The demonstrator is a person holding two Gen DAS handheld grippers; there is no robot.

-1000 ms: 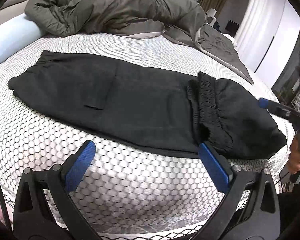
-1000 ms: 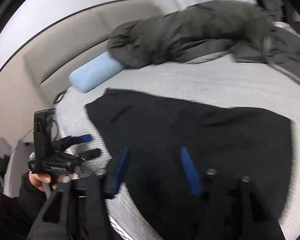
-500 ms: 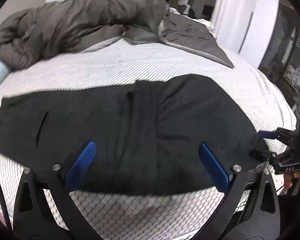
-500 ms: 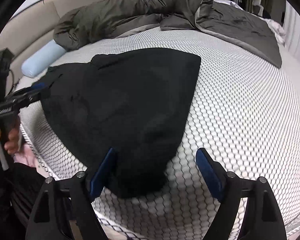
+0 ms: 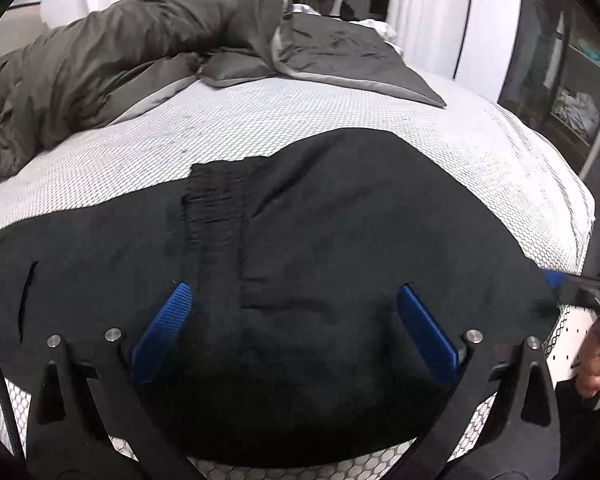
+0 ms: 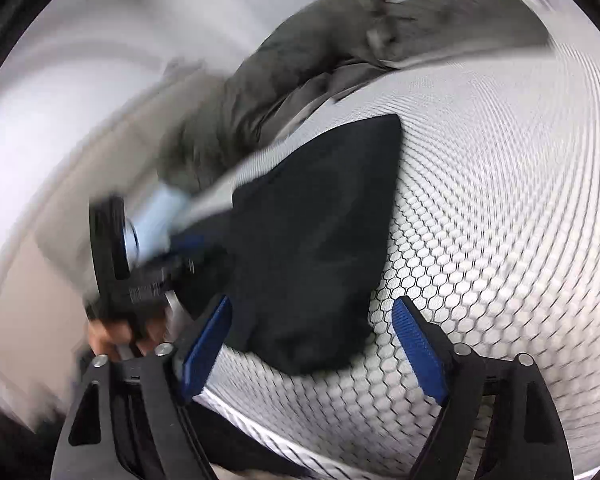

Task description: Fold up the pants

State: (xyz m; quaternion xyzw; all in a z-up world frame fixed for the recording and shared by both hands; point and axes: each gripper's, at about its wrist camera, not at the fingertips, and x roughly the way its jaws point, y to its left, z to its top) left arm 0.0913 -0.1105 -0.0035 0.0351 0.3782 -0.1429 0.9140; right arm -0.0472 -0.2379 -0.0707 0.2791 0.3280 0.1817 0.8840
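Black pants (image 5: 340, 240) lie on the white honeycomb-mesh bed (image 5: 340, 112), one end folded over so its ribbed elastic band (image 5: 216, 216) lies across the middle. My left gripper (image 5: 292, 320) is open just above the near edge of the pants, holding nothing. In the right wrist view, which is motion-blurred, my right gripper (image 6: 312, 332) is open over the near end of the pants (image 6: 316, 240). The left gripper (image 6: 180, 248) shows at the pants' left edge there. The right gripper's blue tip (image 5: 556, 280) shows at the pants' right edge in the left wrist view.
A rumpled olive-grey duvet (image 5: 140, 52) covers the far part of the bed. A light blue pillow (image 6: 156, 220) lies at the head end. The bed's edge (image 5: 580, 240) drops off at the right, with dark shelves (image 5: 572, 80) beyond.
Both grippers have swung around and come closer to the pants. The left gripper now hovers over the fabric instead of short of it. The right view has turned and blurred.
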